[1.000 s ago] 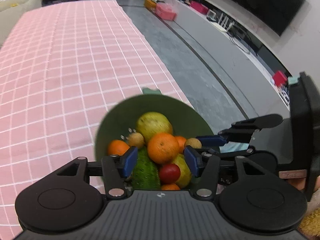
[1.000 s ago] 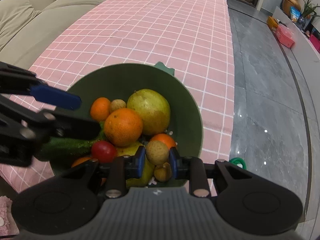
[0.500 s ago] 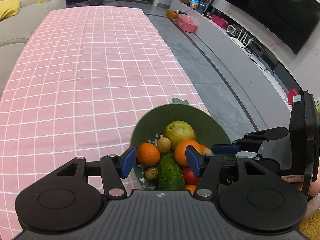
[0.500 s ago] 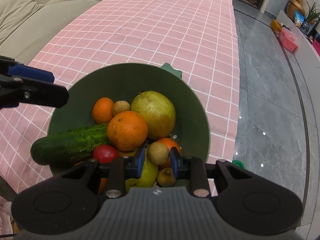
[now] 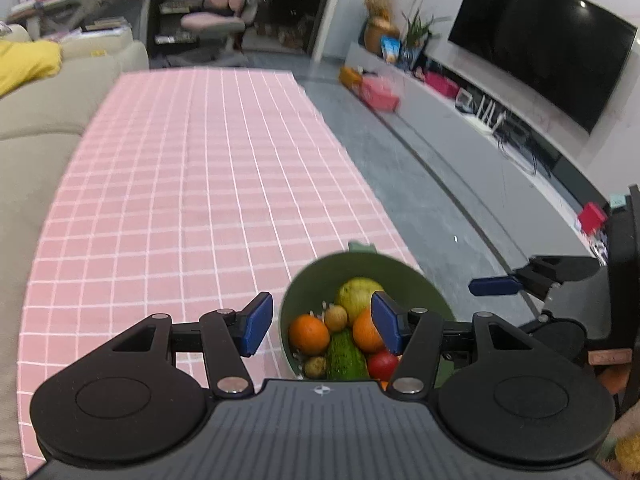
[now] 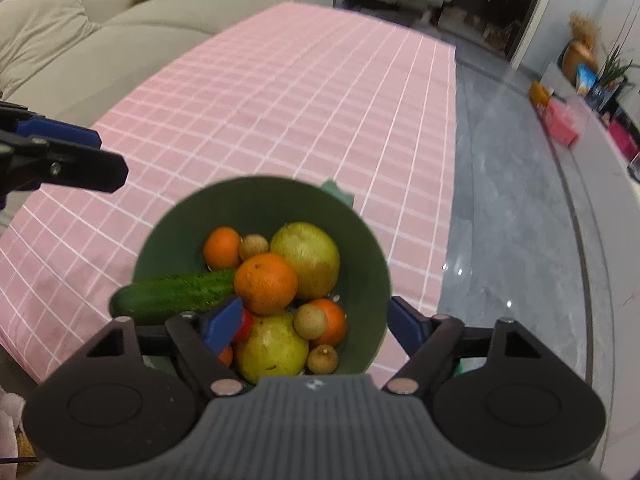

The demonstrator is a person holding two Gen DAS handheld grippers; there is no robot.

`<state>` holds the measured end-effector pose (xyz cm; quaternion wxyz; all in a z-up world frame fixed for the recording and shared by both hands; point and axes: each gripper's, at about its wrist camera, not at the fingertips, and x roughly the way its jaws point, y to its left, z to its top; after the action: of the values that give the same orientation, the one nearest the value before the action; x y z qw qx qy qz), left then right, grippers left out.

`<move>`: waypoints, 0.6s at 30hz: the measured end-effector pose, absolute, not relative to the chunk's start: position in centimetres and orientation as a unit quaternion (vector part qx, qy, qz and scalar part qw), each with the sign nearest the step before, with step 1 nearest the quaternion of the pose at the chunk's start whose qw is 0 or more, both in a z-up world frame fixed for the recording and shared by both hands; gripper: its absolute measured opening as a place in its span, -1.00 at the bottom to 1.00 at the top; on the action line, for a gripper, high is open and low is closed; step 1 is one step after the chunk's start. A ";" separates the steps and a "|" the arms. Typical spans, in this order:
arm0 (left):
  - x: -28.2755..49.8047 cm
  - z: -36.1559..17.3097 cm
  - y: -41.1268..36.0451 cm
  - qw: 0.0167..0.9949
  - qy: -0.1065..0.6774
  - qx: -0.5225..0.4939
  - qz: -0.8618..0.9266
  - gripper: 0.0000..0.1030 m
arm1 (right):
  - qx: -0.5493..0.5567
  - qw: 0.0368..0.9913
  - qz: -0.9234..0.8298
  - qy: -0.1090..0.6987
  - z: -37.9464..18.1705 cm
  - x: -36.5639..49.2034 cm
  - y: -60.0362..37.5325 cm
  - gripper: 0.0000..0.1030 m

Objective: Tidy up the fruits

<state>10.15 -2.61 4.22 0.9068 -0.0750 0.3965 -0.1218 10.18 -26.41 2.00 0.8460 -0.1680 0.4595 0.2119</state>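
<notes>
A green bowl (image 6: 360,236) stands near the table's front right edge, also in the left wrist view (image 5: 404,276). It holds oranges (image 6: 265,283), a large green-yellow fruit (image 6: 306,259), a yellow pear (image 6: 272,347), a cucumber (image 6: 172,297), a red tomato (image 5: 383,364) and small brown longans (image 6: 310,321). My right gripper (image 6: 314,324) is open and empty, raised above the bowl's near side. My left gripper (image 5: 320,323) is open and empty, above the bowl's left rim.
The pink checked tablecloth (image 5: 192,184) covers the long table. A beige sofa (image 6: 80,40) with a yellow cushion runs along the left. Grey floor (image 6: 512,220) lies to the right, with a TV bench (image 5: 500,136) beyond.
My right gripper has opened and let go of the small longan, which now lies in the bowl. Both grippers have pulled back and up, away from the bowl.
</notes>
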 end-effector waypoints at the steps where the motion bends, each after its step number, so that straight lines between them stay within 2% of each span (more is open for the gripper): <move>1: 9.8 4.5 -2.6 0.910 0.389 -0.075 -0.120 0.29 | -0.166 0.850 0.213 0.453 2.5 9.8 -26.4 0.49; 13: 4.5 6.7 -4.4 0.942 0.325 -0.013 -0.086 0.29 | -0.097 0.906 0.228 0.344 7.1 3.7 -27.4 0.49; 18: 2.4 6.7 -4.9 0.945 0.321 -0.005 -0.060 0.29 | -0.090 0.915 0.230 0.319 7.6 1.4 -27.8 0.59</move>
<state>2.37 -4.87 6.67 0.9452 -0.0052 0.3207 -0.0601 1.43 -27.77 7.55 0.9151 -0.0896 0.3187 0.2304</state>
